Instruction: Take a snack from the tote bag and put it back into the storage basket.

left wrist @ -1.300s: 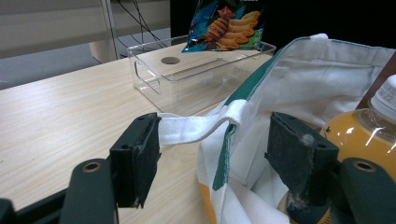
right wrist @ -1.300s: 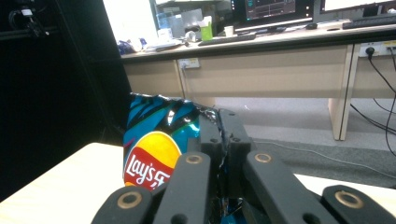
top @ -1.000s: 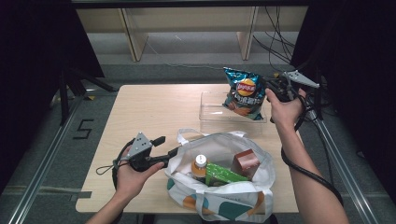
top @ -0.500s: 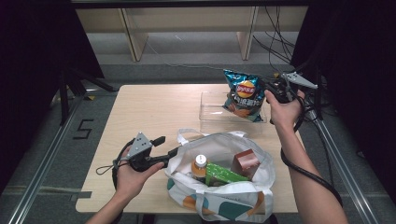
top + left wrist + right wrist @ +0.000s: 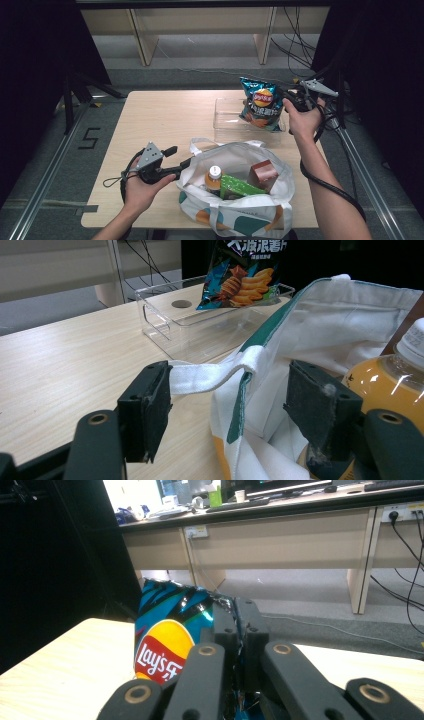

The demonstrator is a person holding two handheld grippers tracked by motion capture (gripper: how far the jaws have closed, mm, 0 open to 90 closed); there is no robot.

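Note:
A blue Lay's chip bag (image 5: pixel 260 102) hangs upright with its lower end inside a clear plastic bin (image 5: pixel 227 122) at the table's far right. My right gripper (image 5: pixel 286 96) is shut on the bag's top right edge, and in the right gripper view the jaws (image 5: pixel 239 625) pinch the foil of the chip bag (image 5: pixel 165 630). A white tote bag (image 5: pixel 235 200) stands at the front, holding an orange juice bottle (image 5: pixel 213 177), a green packet (image 5: pixel 240 186) and a brown box (image 5: pixel 262 174). My left gripper (image 5: pixel 181 156) is open at the tote's left rim, its jaws (image 5: pixel 232 410) astride the white handle strap (image 5: pixel 210 377).
The light wooden table (image 5: pixel 160 117) has bare room on its left and middle. Black cables trail from both grippers. Metal floor rails (image 5: pixel 45 185) run along both sides of the table, and desk legs (image 5: pixel 142 42) stand beyond it.
The right gripper has lowered the chip bag slightly into the clear bin. The left gripper has stayed at the tote's rim.

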